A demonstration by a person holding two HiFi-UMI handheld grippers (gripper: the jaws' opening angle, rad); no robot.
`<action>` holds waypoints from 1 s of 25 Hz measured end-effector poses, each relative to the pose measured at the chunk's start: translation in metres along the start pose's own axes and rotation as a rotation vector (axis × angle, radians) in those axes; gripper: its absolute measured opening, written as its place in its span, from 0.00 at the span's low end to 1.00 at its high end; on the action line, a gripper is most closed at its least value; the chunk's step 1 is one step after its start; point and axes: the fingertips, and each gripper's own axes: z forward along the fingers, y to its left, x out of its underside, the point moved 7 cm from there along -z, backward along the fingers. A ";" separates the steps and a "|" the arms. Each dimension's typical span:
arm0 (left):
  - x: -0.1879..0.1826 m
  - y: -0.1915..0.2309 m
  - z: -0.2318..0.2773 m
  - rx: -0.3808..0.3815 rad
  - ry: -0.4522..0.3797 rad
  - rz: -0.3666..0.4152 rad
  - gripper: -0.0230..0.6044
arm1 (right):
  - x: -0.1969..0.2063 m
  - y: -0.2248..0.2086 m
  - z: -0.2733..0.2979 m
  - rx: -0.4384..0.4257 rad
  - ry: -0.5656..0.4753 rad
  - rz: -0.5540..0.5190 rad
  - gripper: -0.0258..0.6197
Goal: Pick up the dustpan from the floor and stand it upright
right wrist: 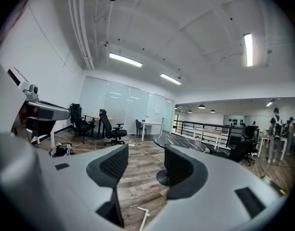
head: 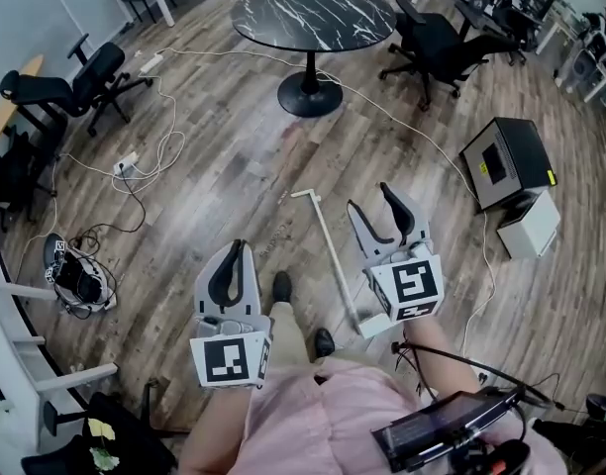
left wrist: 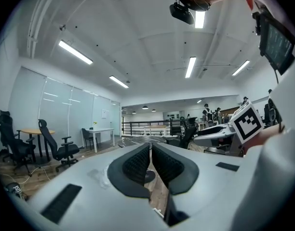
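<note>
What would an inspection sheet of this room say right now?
Surface: wood-plank floor.
Job's things: dustpan lying flat on the floor, long white handle, not held.
Clutter: black-and-white boxy device; dark gear bundle.
Grippers: left gripper jaws together, empty; right gripper jaws apart, empty.
Cables: white cables and power strip loose on the floor.
Surroundings: round marble-top table, office chairs.
</note>
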 end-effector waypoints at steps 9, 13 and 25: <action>0.027 0.080 0.112 0.048 0.043 -0.043 0.08 | 0.003 -0.012 0.125 0.021 0.062 -0.004 0.40; 0.034 0.115 0.159 0.079 0.055 -0.049 0.08 | 0.001 -0.017 0.175 0.039 0.084 -0.003 0.40; 0.046 0.162 0.254 0.141 0.097 -0.084 0.08 | 0.010 -0.036 0.263 0.061 0.139 0.000 0.40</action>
